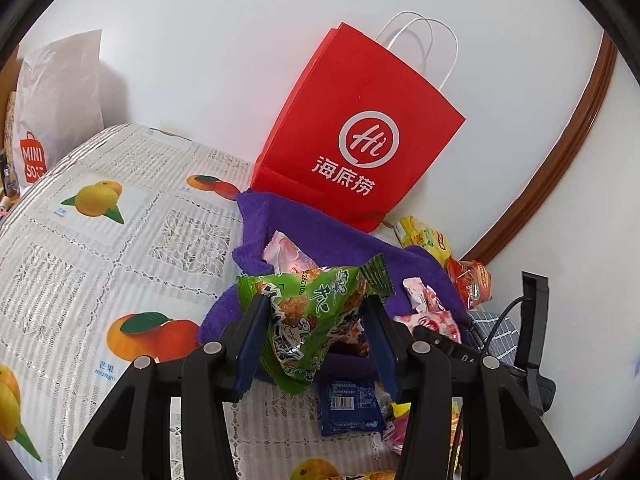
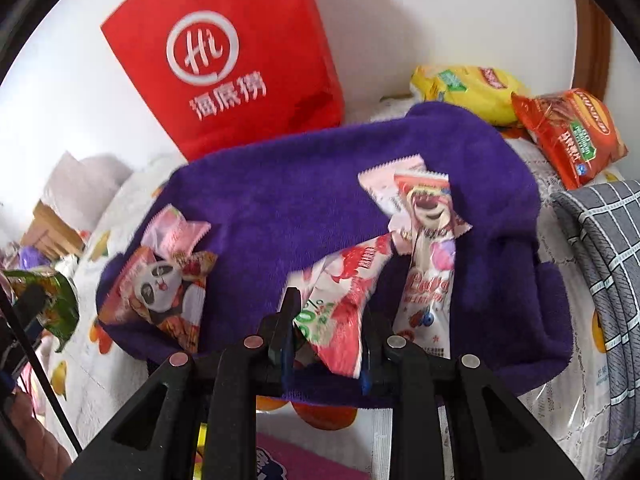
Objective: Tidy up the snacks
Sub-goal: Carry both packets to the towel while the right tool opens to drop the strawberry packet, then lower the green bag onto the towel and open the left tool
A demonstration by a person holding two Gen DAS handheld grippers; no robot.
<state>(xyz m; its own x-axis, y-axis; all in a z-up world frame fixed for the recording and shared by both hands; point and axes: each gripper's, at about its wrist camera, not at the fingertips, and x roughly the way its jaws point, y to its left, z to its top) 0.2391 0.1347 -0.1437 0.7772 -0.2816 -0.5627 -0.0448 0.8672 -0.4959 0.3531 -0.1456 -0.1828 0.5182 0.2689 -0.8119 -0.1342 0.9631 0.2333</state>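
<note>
A plain white wall stands behind everything, evenly lit by soft daylight with no hard shadows. To the right of it a brown wooden trim curves up the wall's edge, and more white surface lies beyond that. Below the wall spreads a table covered by a lace-patterned cloth printed with oranges and mangoes, under a clear glossy film. At the far left end of the wall a white paper shopping bag leans upright, and some wooden furniture shows just past it, too blurred to tell apart. At the cloth's right edge, below the trim, lies grey checked fabric.
</note>
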